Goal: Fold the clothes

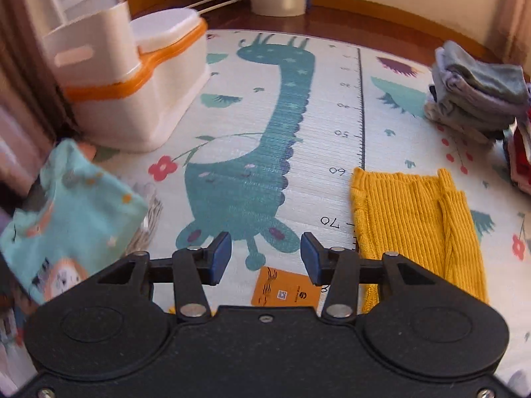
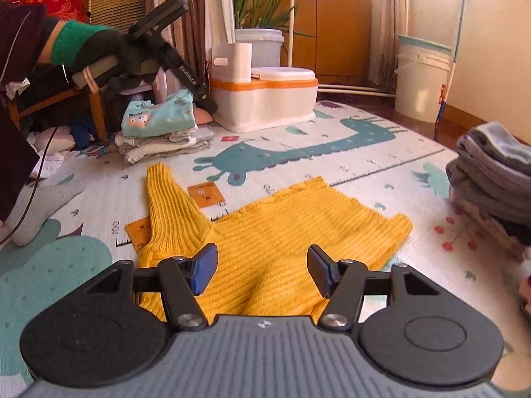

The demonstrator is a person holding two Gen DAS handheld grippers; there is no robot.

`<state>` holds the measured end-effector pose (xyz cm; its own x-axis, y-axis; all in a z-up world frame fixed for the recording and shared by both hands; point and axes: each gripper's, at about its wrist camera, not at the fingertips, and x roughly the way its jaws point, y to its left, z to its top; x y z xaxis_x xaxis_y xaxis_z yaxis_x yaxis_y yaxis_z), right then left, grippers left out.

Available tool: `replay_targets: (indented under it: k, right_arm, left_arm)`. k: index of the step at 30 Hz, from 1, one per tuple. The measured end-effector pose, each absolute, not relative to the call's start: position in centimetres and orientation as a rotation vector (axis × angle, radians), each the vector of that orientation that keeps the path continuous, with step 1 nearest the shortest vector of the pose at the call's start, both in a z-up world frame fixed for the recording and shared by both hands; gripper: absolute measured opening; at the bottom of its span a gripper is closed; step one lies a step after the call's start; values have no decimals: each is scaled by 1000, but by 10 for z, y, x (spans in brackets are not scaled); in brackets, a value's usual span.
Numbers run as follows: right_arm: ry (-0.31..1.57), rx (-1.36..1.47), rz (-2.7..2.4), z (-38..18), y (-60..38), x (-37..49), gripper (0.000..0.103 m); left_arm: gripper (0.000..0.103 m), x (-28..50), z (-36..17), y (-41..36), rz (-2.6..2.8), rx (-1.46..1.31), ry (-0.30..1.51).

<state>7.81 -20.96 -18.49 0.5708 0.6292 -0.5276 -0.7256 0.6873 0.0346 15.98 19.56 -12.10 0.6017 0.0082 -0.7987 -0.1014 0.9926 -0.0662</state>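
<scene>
Hovering with both tongs, left (image 1: 265, 254) and right (image 2: 262, 270), apart and empty, the yellow sweater (image 2: 282, 232) lies half-folded on the play mat (image 2: 365, 169), finished piles (image 2: 491, 179) alongside, so probably a few folds left.

Left gripper (image 1: 265, 257) jaws spread wide, empty, held raised and angled down; right gripper (image 2: 262, 270) jaws also wide apart, empty, low

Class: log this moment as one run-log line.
left gripper: open, empty | right gripper: open, over yellow ribbed knit sweater | sweater: flat on mat, unfolded
</scene>
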Motion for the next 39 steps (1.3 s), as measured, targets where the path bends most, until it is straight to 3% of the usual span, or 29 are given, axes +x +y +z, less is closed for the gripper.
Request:
replay_targets:
  k: [5, 11, 17, 22, 24, 32, 39]
  right_arm:
    - [546, -219, 887, -99, -192, 125, 61]
    - [615, -384, 880, -1, -160, 156, 61]
    - [668, -280, 772, 70, -133, 155, 61]
    - [786, 81, 694, 61, -130, 135, 62]
    - [837, -3, 693, 52, -121, 126, 62]
    - [971, 238, 549, 11, -131, 134, 64]
    - [1040, 159, 599, -12, -97, 143, 64]
  left_arm:
    - [45, 92, -156, 236, 192, -462, 925]
    - [45, 58, -193, 259, 232, -638, 945]
    - [45, 43, -219, 284, 261, -816, 886]
    - [44, 38, -244, 304, 307, -993, 839]
    - [44, 39, -254, 310, 313, -1029, 820]
    - [42, 45, -287, 327, 351, -1154, 777]
    - [41, 48, -300, 335, 301, -1186, 692]
